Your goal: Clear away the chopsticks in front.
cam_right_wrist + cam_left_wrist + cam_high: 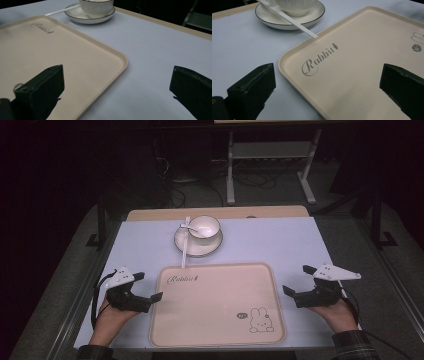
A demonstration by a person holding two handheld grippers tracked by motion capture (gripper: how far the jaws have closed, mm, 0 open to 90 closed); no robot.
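Both hands low on the tabletop [300, 240], palms cradling from below. Left tongs [150, 287] gape wide, straddling the beige tray's [215, 305] left edge, gripping nothing. Right tongs [296, 281] gape wide too, empty, just beside the tray's right edge.

The right gripper [117, 92] has its two black jaws spread wide, one low over the beige tray [75, 62], the other over the pale blue table cover [155, 52]. The tray's rounded corner lies between them, its surface bare but for a script word near the far edge. Beyond it, a white ribbed bowl [96, 6] sits on a dark-rimmed plate [75, 12], with white chopsticks [58, 11] resting on the plate.
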